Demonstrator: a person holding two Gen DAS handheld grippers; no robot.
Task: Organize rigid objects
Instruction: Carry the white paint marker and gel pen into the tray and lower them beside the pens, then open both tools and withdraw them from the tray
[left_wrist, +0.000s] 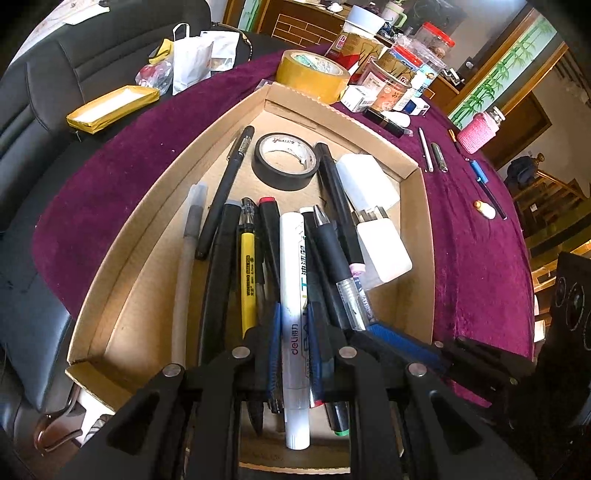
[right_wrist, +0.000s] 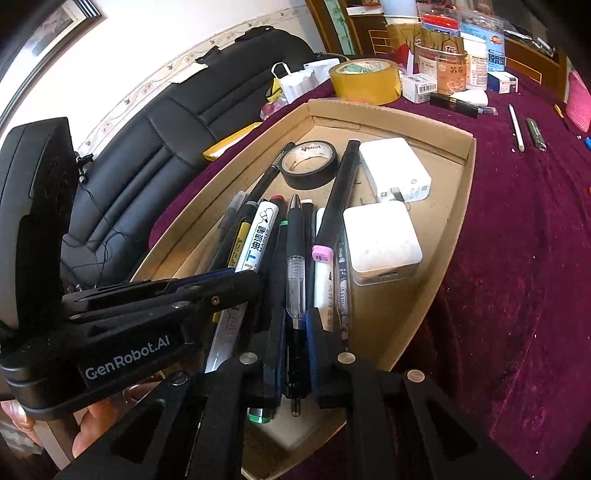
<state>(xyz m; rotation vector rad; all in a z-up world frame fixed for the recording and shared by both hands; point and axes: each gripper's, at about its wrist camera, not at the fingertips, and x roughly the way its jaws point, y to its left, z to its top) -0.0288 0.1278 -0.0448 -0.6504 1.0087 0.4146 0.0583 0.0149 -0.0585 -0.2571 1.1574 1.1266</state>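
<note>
A shallow cardboard tray (left_wrist: 147, 221) (right_wrist: 469, 177) on the purple cloth holds several pens and markers, a black tape roll (left_wrist: 284, 160) (right_wrist: 308, 164) and two white chargers (left_wrist: 369, 181) (right_wrist: 380, 240). My left gripper (left_wrist: 294, 308) is shut on a white marker (left_wrist: 291, 266) near the tray's front, its blue pads on either side of the barrel. Just to its right, my right gripper (right_wrist: 296, 314) is shut on a black pen with a clear end (right_wrist: 295, 273). In the right wrist view the left gripper (right_wrist: 255, 277) reaches in from the left over the white marker (right_wrist: 258, 232).
A yellow tape roll (left_wrist: 312, 74) (right_wrist: 365, 81), jars and small boxes (right_wrist: 450, 70) crowd the table's far side. Loose pens (left_wrist: 426, 147) (right_wrist: 517, 125) lie on the cloth right of the tray, near a pink holder (left_wrist: 476, 133). A black leather seat (right_wrist: 166, 147) runs along the left.
</note>
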